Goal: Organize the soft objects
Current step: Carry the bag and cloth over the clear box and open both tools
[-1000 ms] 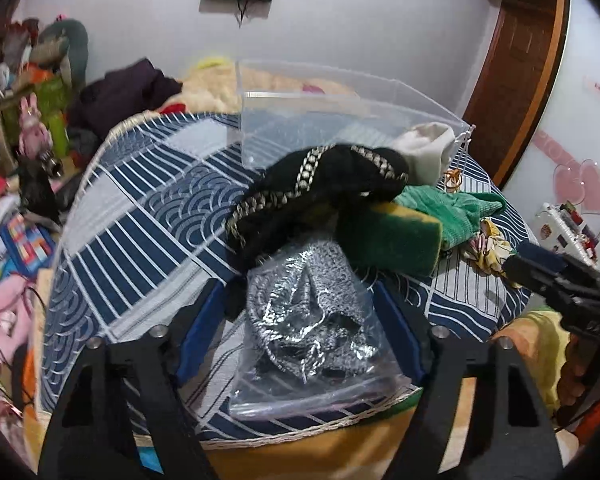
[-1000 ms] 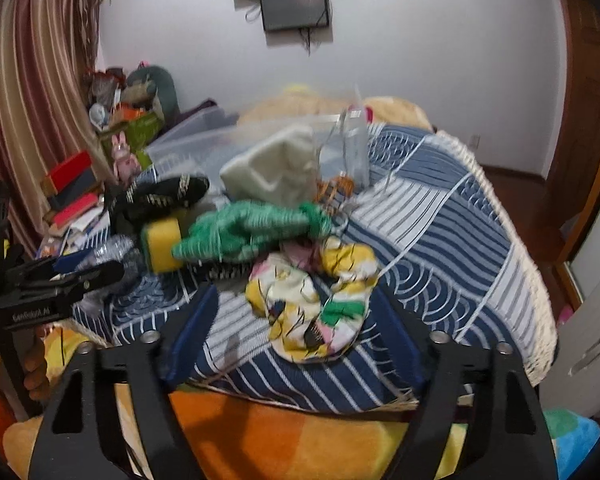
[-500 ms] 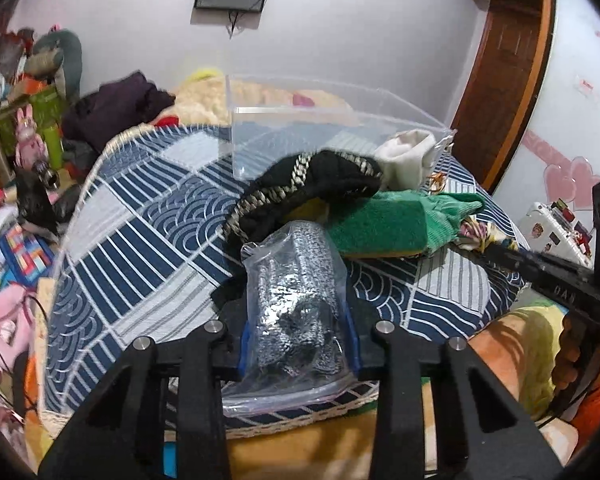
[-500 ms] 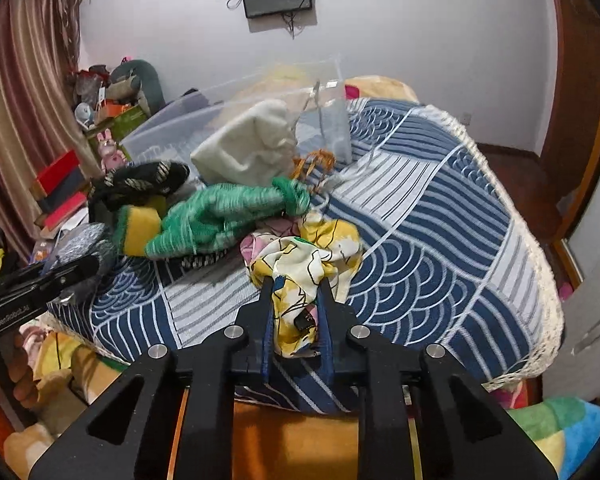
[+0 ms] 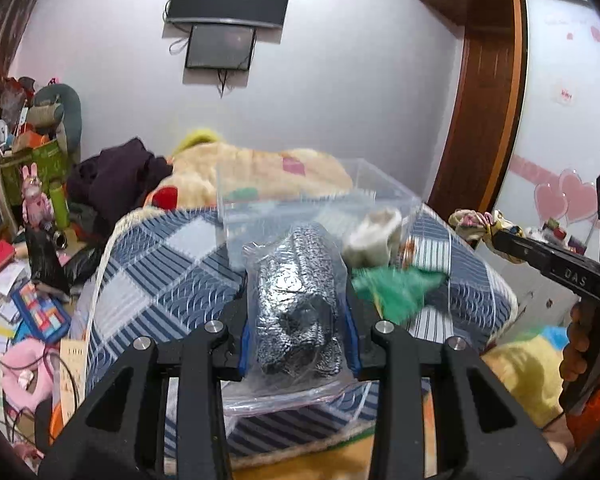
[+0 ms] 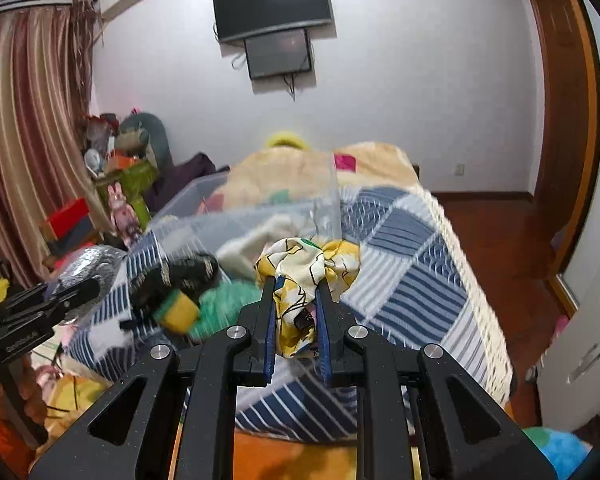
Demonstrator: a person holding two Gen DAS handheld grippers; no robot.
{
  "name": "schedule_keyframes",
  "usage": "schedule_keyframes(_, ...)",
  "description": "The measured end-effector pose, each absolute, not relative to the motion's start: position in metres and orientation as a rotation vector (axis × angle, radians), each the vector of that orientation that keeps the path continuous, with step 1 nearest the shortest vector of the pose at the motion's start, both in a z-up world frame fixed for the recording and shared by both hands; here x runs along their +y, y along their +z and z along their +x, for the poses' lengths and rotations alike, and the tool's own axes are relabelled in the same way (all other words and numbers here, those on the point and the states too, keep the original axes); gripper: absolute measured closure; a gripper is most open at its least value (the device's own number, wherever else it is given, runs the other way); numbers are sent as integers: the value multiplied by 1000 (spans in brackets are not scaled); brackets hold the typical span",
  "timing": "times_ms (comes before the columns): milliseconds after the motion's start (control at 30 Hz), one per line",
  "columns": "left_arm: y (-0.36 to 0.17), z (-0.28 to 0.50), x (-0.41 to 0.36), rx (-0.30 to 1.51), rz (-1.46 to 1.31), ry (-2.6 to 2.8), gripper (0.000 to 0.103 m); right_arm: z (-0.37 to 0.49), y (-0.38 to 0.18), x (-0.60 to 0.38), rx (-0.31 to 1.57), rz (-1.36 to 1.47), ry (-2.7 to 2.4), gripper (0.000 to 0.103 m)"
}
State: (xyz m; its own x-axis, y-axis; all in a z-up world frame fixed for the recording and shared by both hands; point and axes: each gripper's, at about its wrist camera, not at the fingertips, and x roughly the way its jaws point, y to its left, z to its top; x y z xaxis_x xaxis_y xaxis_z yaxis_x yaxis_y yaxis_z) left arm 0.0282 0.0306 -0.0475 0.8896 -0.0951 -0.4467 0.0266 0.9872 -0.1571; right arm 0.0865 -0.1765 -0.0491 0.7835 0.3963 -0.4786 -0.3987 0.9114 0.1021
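My left gripper (image 5: 296, 344) is shut on a clear plastic bag holding a grey speckled knit (image 5: 296, 304) and holds it lifted above the bed. My right gripper (image 6: 296, 316) is shut on a yellow and white patterned cloth (image 6: 306, 264), also raised. That cloth also shows in the left wrist view (image 5: 478, 220). A clear plastic bin (image 5: 300, 200) stands on the blue patterned bedspread (image 6: 412, 276) behind both. A white soft item (image 5: 374, 234), a green cloth (image 5: 400, 284), a black garment with gold trim (image 6: 180, 272) and a yellow-green sponge (image 6: 178, 310) lie in front of the bin.
A beige blanket (image 5: 260, 168) and dark clothes (image 5: 116, 176) lie behind the bin. Toys, books and boxes clutter the floor and shelf on the left (image 5: 32, 280). A wooden door (image 5: 484, 120) is at the right. A TV (image 6: 272, 4) hangs on the wall.
Both grippers closed on their items, the left on the bagged knit and the right on the patterned cloth, and both have lifted them up off the bed.
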Motion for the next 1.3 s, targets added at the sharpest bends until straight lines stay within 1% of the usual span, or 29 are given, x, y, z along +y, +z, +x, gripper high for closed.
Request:
schedule_keyframes(267, -12, 66, 44, 388, -168, -72, 68, 114, -26, -155, 439, -16, 470, 88)
schedule_keyframes(567, -11, 132, 58, 463, -136, -30, 68, 162, -19, -120, 439, -60, 504, 88)
schedule_keyframes(733, -22, 171, 61, 533, -147, -61, 68, 193, -24, -102, 500, -99, 506, 88)
schedule_keyframes(1133, -53, 249, 53, 706, -119, -72, 68, 255, -70, -80, 743, -159, 481, 88)
schedule_keyframes(1267, -69, 264, 51, 758, -110, -70, 68, 260, -77, -79, 777, -193, 468, 88)
schedule_keyframes(1300, -71, 266, 50, 768, -107, -68, 68, 257, -77, -77, 773, -214, 464, 86)
